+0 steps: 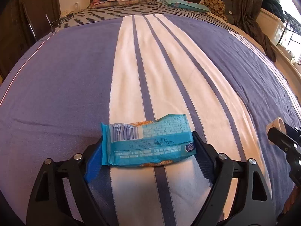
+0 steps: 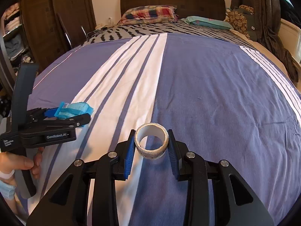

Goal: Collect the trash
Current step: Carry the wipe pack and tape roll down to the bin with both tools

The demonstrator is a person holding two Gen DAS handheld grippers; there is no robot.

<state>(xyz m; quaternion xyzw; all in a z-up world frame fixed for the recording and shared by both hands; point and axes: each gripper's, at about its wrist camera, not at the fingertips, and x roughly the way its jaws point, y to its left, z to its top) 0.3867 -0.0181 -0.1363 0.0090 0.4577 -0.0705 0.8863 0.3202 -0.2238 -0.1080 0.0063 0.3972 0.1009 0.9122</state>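
Observation:
A blue snack wrapper lies flat across the white stripes of the bedspread, barcode side up. My left gripper straddles it, and each pad meets one short end of the wrapper. In the right wrist view the same wrapper sits between the left gripper's fingers. My right gripper is shut on a white tape roll, which it holds just above the bed with its hole facing the camera. That roll also shows at the right edge of the left wrist view.
A person's hand holds the left gripper's handle at the bed's near left edge. Pillows and a dark headboard are at the far end. A dark wardrobe stands on the left, and curtains and clothing on the right.

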